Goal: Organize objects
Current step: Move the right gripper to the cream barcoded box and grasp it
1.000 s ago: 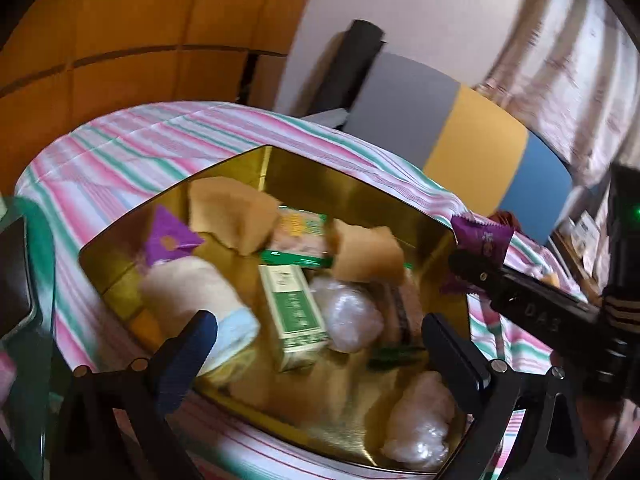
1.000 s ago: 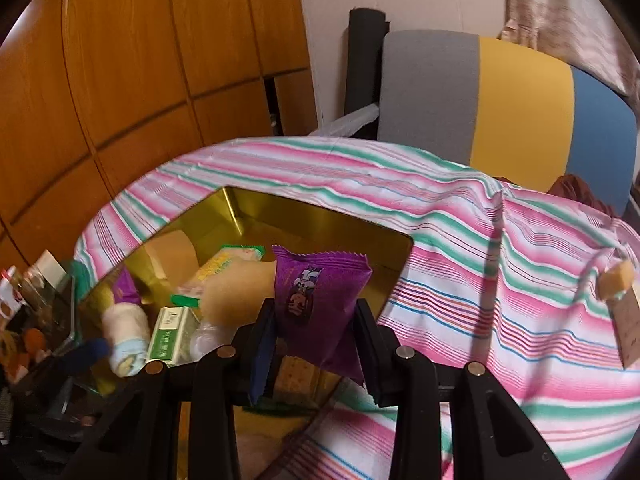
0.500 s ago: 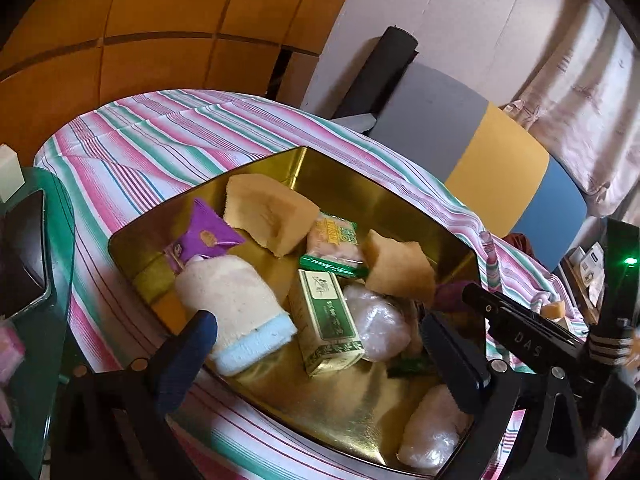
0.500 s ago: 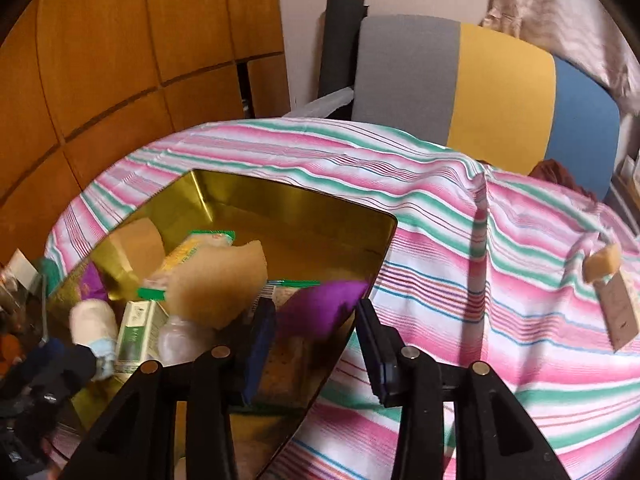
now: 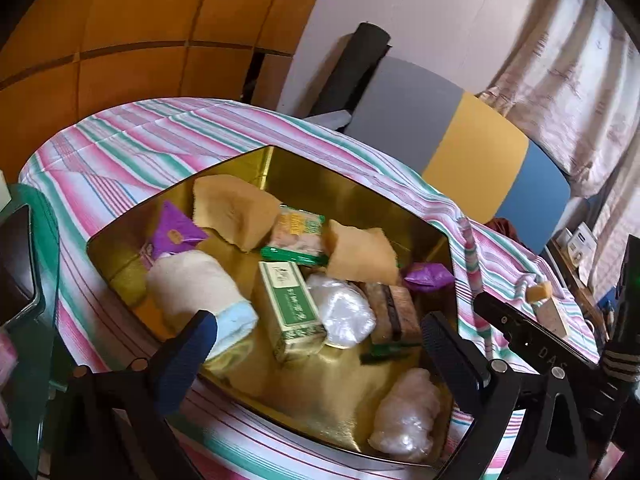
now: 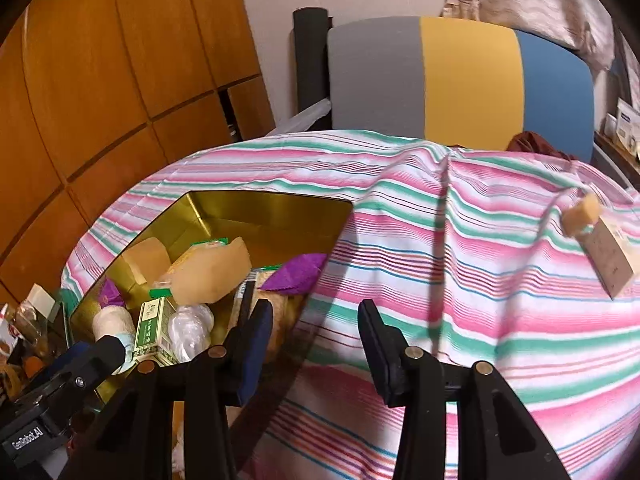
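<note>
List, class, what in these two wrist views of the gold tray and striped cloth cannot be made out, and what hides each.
- Print on the green box: too small, both views.
- Brown packet, left view: partly under a tan sponge.
- Gold tray near corner, right view: behind the right gripper, whose empty jaws are opening.
- Tagged item on the striped cloth: blurred.

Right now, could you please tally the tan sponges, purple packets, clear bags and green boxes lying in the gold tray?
Tan sponges: 2
Purple packets: 2
Clear bags: 2
Green box: 1
Total: 7
</note>
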Demonstrator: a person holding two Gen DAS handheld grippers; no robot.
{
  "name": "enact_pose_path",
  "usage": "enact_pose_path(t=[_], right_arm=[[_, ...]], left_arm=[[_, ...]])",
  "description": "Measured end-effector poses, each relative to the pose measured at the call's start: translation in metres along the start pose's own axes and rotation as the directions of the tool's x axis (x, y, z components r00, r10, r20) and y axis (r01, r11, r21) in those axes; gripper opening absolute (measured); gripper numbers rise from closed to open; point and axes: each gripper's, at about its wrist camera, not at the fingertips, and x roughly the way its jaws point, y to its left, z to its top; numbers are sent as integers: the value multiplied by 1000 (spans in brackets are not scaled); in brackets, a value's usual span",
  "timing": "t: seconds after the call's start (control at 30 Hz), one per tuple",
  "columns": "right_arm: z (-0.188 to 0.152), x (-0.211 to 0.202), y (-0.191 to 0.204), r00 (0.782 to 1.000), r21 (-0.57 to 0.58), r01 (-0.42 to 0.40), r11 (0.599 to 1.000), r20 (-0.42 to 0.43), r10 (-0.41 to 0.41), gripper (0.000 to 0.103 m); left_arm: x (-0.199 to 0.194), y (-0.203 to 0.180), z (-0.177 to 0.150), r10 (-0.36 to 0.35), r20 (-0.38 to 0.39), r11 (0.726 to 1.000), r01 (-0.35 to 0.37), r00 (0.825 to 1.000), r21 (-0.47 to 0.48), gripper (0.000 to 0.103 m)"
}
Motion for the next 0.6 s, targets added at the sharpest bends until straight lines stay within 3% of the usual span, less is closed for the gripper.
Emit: enact_pose_path(t=[0.37,0.6], right_arm=[[-29,-11,-63,994,119,97,988,-52,-91,45],[-50,-27,-115,984,191,171,967,-71,-161,45]], left_arm=[[-9,-47,-21,-143,-42,976,148,989,161,103],[-17,-84,-42,-196,-63,935,206,979,290,103]])
